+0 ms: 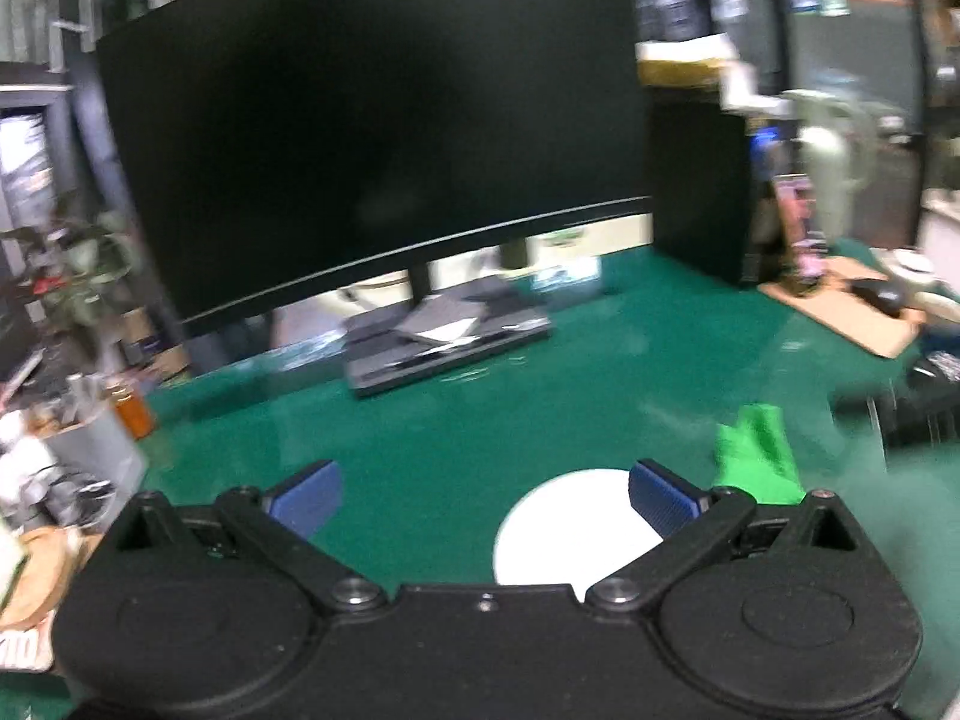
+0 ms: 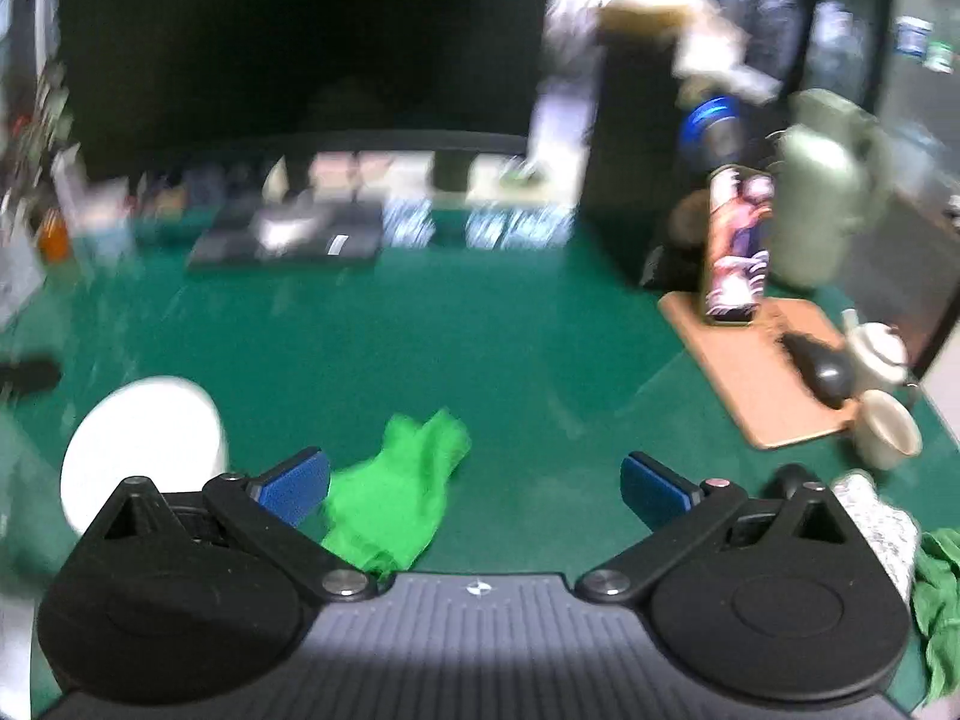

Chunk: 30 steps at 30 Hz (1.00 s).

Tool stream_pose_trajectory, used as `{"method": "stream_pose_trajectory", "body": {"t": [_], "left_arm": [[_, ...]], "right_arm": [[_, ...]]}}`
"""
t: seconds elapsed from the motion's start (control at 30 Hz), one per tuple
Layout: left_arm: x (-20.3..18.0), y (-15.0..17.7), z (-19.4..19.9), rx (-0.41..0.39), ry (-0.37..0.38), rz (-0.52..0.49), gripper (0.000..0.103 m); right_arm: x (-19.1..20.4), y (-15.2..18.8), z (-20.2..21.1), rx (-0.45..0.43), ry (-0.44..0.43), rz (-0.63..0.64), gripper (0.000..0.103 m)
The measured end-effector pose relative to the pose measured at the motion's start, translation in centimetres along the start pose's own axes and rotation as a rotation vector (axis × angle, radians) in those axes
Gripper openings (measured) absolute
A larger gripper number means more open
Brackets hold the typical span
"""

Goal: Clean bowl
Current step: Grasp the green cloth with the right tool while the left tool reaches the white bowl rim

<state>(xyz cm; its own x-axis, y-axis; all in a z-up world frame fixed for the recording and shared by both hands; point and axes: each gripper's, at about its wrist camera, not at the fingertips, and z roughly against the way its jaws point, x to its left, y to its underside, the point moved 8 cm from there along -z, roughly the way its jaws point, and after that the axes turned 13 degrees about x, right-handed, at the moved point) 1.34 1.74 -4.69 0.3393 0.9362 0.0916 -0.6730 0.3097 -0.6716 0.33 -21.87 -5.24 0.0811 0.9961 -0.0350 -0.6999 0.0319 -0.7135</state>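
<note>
Bowl (image 1: pixel 564 531) sits under the left gripper's (image 1: pixel 483 495) spread, empty fingers; right gripper (image 2: pixel 474 483), also spread, hovers beside cloth (image 2: pixel 399 489).

Bowl: we see a plain white round bowl (image 2: pixel 141 447).
Cloth: we see a bright green crumpled cloth (image 2: pixel 399 495).
Table: we see a dark green tabletop (image 2: pixel 480 330).
Pads: we see blue ribbed fingertips (image 2: pixel 297 480) on black gripper frames.

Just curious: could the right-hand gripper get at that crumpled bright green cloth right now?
Probably yes. The right gripper is open, the crumpled bright green cloth lies just ahead by its left finger, with nothing in between.
</note>
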Motion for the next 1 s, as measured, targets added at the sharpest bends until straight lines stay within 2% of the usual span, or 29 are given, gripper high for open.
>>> {"method": "stream_pose_trajectory", "body": {"t": [0.03, 0.07, 0.1, 0.13, 0.17, 0.23, 0.3, 0.33, 0.37, 0.43, 0.5, 0.6, 0.7, 0.83, 1.0], "left_arm": [[0.1, 0.6, -0.2, 0.02, 0.054, 0.017, 0.102], [0.2, 0.9, -0.4, 0.042, 0.077, 0.041, 0.102], [0.7, 1.6, -0.7, 0.073, 0.137, 0.123, 0.102], [0.9, 1.7, -0.7, 0.069, 0.148, 0.148, 0.102], [1.1, 1.8, -0.6, 0.06, 0.151, 0.165, 0.102], [1.5, 1.7, -0.5, 0.034, 0.114, 0.158, 0.102], [1.4, 1.7, -1.2, 0.07, 0.118, 0.157, 0.102], [1.4, 1.8, -1.5, 0.089, 0.12, 0.156, 0.102], [1.3, 1.8, -1.8, 0.111, 0.149, 0.179, 0.102], [1.2, 2.1, -2.7, 0.18, 0.233, 0.276, 0.102], [1.2, 2.4, -3.1, 0.183, 0.253, 0.327, 0.102], [0.5, 2.4, -4.0, 0.207, 0.227, 0.312, 0.102], [0.1, 2.7, -4.9, 0.238, 0.223, 0.32, 0.101], [0.6, 3.7, -6.3, 0.295, 0.198, 0.386, 0.086], [0.9, 4.4, -7.8, 0.358, 0.184, 0.414, 0.068]], "right_arm": [[-0.3, -0.3, 1.1, -0.075, 0.011, -0.026, 0.103], [-0.4, -0.2, 1.2, -0.078, 0.012, -0.037, 0.103], [-0.5, 0.0, 0.4, -0.016, 0.001, -0.053, 0.103], [-0.5, 0.6, -0.8, 0.073, -0.017, -0.063, 0.102], [-0.5, 0.7, -1.1, 0.092, -0.023, -0.068, 0.102], [-1.0, 1.2, -1.3, 0.09, -0.083, -0.125, 0.102], [-1.4, 1.4, -1.2, 0.079, -0.153, -0.188, 0.099], [-1.8, 1.5, -1.3, 0.093, -0.211, -0.25, 0.082], [-1.9, 1.3, -1.2, 0.097, -0.227, -0.264, 0.047], [-2.2, 2.0, -2.0, 0.163, -0.329, -0.343, 0.009], [-1.9, 2.6, -2.6, 0.196, -0.354, -0.358, 0.009], [-0.8, 2.9, -3.9, 0.255, -0.405, -0.311, 0.009], [-0.5, 1.9, -5.9, 0.285, -0.382, -0.274, 0.009], [-0.2, 1.3, -8.7, 0.329, -0.365, -0.272, 0.012], [-0.1, 2.4, -10.6, 0.35, -0.319, -0.227, 0.016]]}}
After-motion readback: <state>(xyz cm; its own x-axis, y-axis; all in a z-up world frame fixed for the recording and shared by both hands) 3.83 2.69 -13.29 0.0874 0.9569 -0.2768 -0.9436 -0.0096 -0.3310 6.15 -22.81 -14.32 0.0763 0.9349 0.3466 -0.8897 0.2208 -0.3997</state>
